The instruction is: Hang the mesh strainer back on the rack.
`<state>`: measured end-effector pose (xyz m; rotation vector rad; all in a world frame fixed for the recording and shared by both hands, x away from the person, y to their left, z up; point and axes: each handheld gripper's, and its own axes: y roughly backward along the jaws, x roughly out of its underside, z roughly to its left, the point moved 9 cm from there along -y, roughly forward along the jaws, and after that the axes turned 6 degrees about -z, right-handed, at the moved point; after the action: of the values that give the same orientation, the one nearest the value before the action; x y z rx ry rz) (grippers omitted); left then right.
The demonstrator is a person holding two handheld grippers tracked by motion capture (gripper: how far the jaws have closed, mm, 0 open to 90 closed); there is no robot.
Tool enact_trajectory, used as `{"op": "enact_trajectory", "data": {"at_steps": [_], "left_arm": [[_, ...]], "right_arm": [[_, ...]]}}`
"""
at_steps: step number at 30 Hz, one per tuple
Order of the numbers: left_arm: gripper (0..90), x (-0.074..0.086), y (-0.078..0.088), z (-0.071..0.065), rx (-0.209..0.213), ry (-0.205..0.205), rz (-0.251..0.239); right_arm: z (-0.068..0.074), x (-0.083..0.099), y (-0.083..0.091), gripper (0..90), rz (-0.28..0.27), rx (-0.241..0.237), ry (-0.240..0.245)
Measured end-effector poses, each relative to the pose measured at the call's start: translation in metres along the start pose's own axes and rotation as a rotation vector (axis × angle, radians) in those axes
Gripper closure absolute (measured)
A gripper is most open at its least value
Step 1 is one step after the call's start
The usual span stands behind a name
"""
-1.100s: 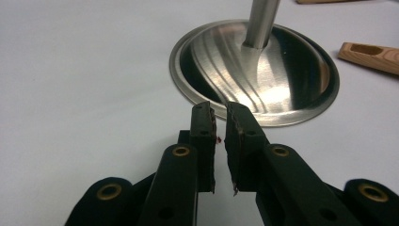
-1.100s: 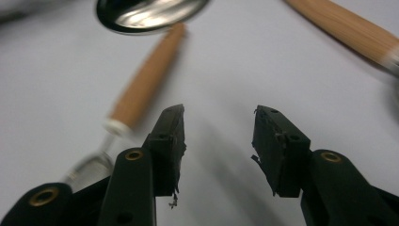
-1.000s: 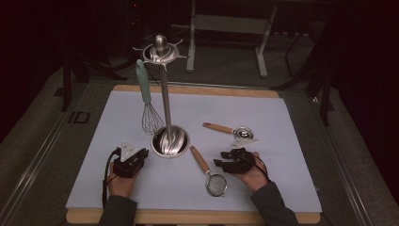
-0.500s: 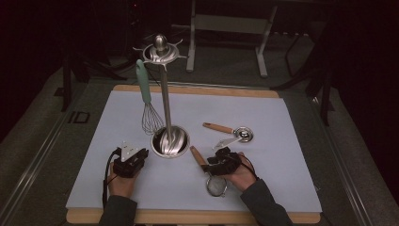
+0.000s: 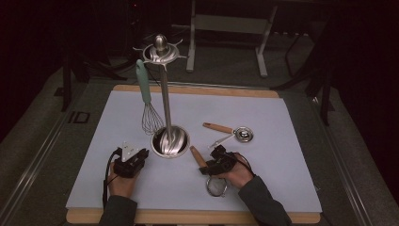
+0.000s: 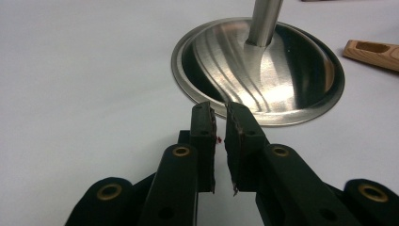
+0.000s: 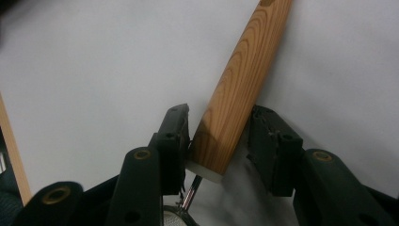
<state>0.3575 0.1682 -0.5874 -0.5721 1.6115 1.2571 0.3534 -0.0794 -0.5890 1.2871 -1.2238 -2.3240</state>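
A strainer with a wooden handle (image 5: pixel 196 156) lies on the white mat (image 5: pixel 282 155), its wire ring near my right hand. My right gripper (image 5: pixel 212 165) straddles the ring end of that handle (image 7: pixel 240 84). Its jaws have just been closing; one pad touches the wood, the other stands a little off, so it is open. My left gripper (image 5: pixel 135 163) rests on the mat just left of the steel stand base (image 6: pixel 263 70). The left gripper (image 6: pixel 219 109) has a thin gap between its jaws and nothing in it.
The utensil stand (image 5: pixel 162 94) rises from its round base (image 5: pixel 170 141) at mid-mat, with a teal-handled whisk (image 5: pixel 145 94) hanging from its top. A wooden-handled measuring spoon (image 5: pixel 230 130) lies to the right of the base. The mat's wooden board edge (image 5: pixel 188 216) runs along the front.
My right hand has moved left and slightly down onto the strainer's handle, and its jaws have narrowed around it. The left hand has stayed still.
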Motion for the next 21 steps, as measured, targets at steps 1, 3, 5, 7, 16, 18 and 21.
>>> {"op": "enact_trajectory", "data": {"at_steps": [1,3,5,7,16,18,21], "left_arm": [[81.9,0.000,0.000,0.000,0.000,-0.001,0.000],[81.9,0.000,0.000,0.000,-0.001,0.000,-0.001],[82.0,0.000,0.000,0.000,-0.001,0.002,-0.002],[82.0,0.000,0.000,0.000,0.000,0.005,-0.001],[82.0,0.000,0.000,0.000,0.001,0.003,-0.001],[81.9,0.000,0.000,0.000,0.001,0.002,-0.001],[81.9,0.000,0.000,0.000,0.000,0.001,0.000]], "right_arm": [[0.000,0.000,0.000,58.5,0.004,0.000,-0.003],[0.000,0.000,0.000,58.6,0.017,0.002,0.001],[0.000,-0.001,0.000,59.2,0.033,0.013,0.008],[0.001,-0.001,0.000,59.8,0.052,0.026,0.019],[-0.002,0.000,0.006,64.6,0.073,-0.022,-0.014],[0.002,0.001,0.005,65.4,0.088,-0.046,-0.005],[0.007,0.002,0.001,65.1,0.117,-0.062,0.006]]}}
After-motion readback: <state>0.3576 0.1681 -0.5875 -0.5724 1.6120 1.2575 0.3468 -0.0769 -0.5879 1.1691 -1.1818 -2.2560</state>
